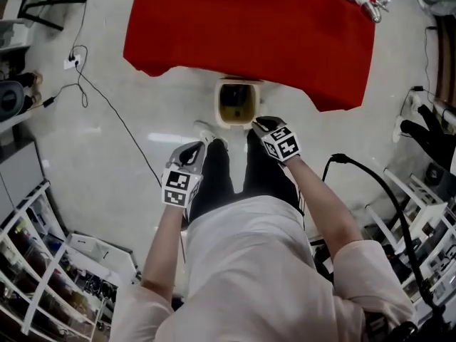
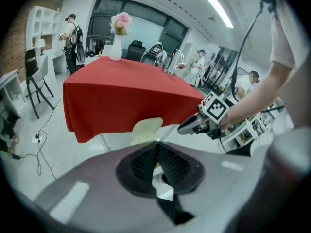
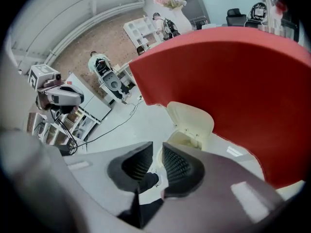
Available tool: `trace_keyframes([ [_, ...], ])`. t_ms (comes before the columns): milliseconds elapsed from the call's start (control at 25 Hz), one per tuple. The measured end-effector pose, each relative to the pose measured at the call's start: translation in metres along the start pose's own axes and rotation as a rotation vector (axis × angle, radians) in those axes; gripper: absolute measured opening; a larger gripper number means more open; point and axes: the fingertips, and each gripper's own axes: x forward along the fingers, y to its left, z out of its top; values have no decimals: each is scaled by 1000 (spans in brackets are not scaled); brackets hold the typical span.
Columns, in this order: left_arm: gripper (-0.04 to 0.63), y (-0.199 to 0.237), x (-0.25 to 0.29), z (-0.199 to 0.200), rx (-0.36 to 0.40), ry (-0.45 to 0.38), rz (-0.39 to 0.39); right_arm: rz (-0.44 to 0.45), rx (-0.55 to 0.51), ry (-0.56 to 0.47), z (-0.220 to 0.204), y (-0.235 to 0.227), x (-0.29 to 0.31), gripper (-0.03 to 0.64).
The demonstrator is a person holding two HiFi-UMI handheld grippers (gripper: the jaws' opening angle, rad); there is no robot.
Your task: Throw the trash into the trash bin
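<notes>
No readable text, brand or number. Marker cube: apparently only black-white square pattern, no characters.

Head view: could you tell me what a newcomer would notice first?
The big red tablecloth fills the top of the view. At its near edge a cream trash bin stands open on the pale floor, with the left gripper and right gripper poised just short of it, both empty.

Left hand-held gripper is closed, right hand-held gripper slightly parted, empty.
</notes>
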Motion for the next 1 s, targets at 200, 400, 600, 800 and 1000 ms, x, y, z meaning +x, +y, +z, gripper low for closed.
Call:
trace_keyframes([
  [200,5,-18,-18,11,59,0,-18,-18,-22,-28,13,15,-31,57],
  [400,5,-33,-30,23,105,-7,-42,-22,-40,-58,20,30,-56,32],
  [600,5,-42,-46,34,109,-34,-52,-19,-57,-113,32,52,-84,13],
  [800,5,-48,-55,43,119,-60,-39,-31,-68,-158,40,57,-108,9],
  [1000,5,-58,-70,61,98,-86,-32,-46,-61,-188,47,57,-133,3],
])
